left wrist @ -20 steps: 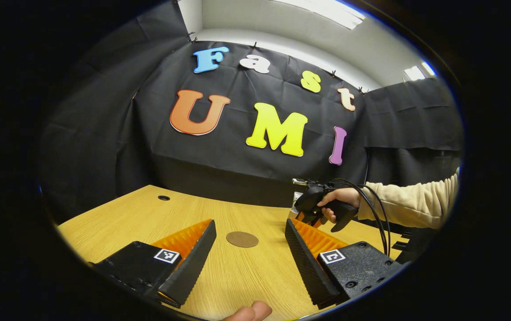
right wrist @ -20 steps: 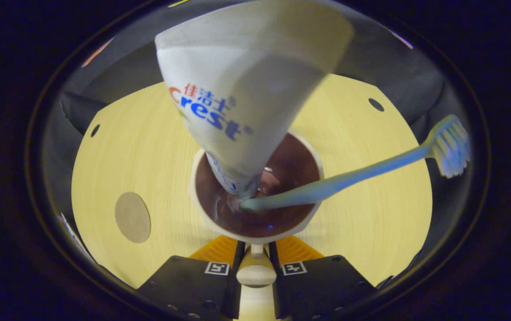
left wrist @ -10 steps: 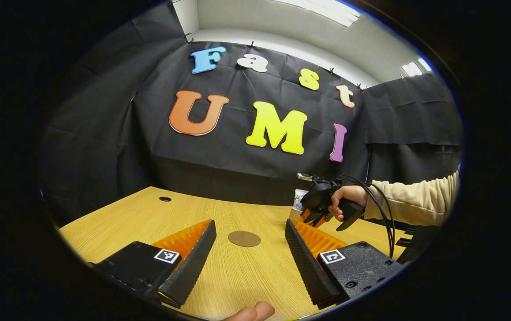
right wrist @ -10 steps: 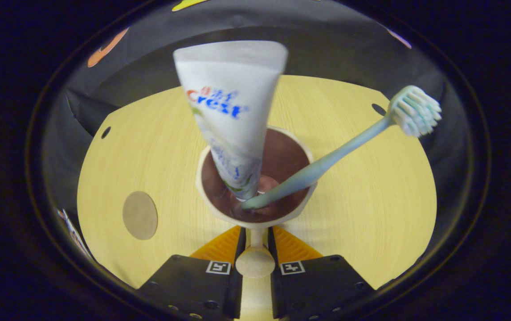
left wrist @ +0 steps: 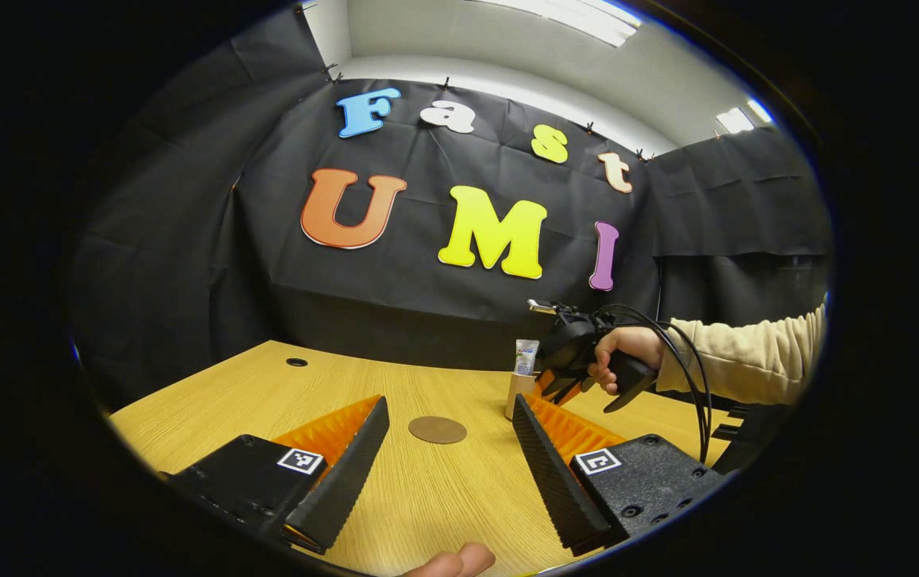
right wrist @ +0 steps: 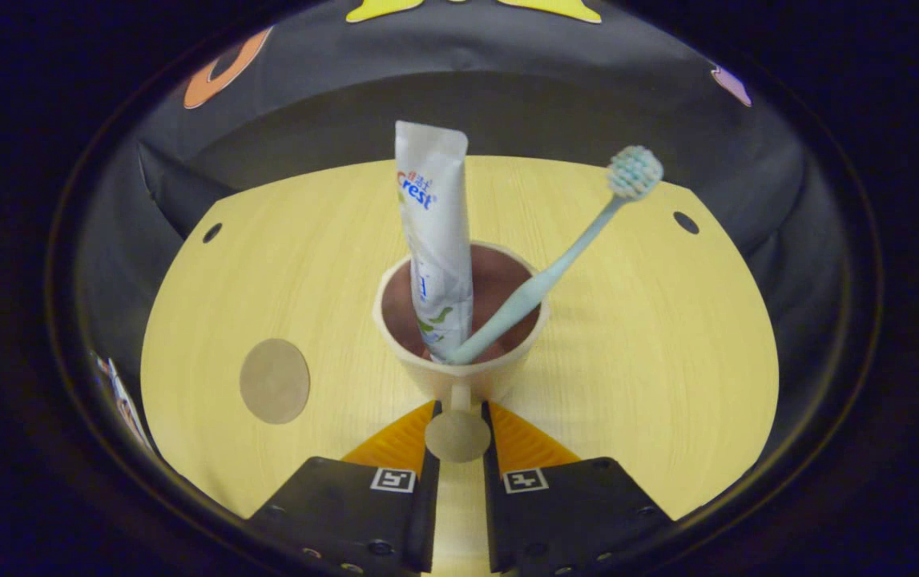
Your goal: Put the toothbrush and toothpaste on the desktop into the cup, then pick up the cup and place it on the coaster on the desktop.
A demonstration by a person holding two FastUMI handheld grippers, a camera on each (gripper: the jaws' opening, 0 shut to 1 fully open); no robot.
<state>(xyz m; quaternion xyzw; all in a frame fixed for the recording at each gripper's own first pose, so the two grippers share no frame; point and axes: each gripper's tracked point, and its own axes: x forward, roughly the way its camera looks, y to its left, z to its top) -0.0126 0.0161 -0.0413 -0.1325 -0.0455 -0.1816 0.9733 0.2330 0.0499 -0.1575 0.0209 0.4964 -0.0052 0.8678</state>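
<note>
- In the right gripper view, the right gripper [right wrist: 457, 417] has its fingers drawn close together on the handle [right wrist: 457, 433] of the cup [right wrist: 459, 377], one finger on each side of it, clamping it.
- The cup sits straight ahead of the fingertips, upright, with the desk [right wrist: 667, 353] below it; whether its base touches the desk cannot be told.
- The toothpaste [right wrist: 435, 240] stands in the cup, nearly upright, leaning slightly to the left.
- The toothbrush [right wrist: 555, 264] also stands in the cup, slanting up to the right, bristle head on top.
- The coaster [right wrist: 275, 381] lies flat on the desk to the left of the cup, well apart from it.
- In the left gripper view, the left gripper [left wrist: 447, 449] hovers over the desk [left wrist: 267, 385] with its fingers wide apart and nothing between them.
- The coaster [left wrist: 437, 429] lies on the desk ahead of it, seen in the gap between the two fingers.
- Farther off to the right, a hand [left wrist: 623, 353] in a pale sleeve [left wrist: 747, 365] holds the right gripper [left wrist: 555, 385], with the cup [left wrist: 519, 393] and toothpaste [left wrist: 526, 357] at its tips, right of the coaster.
</note>
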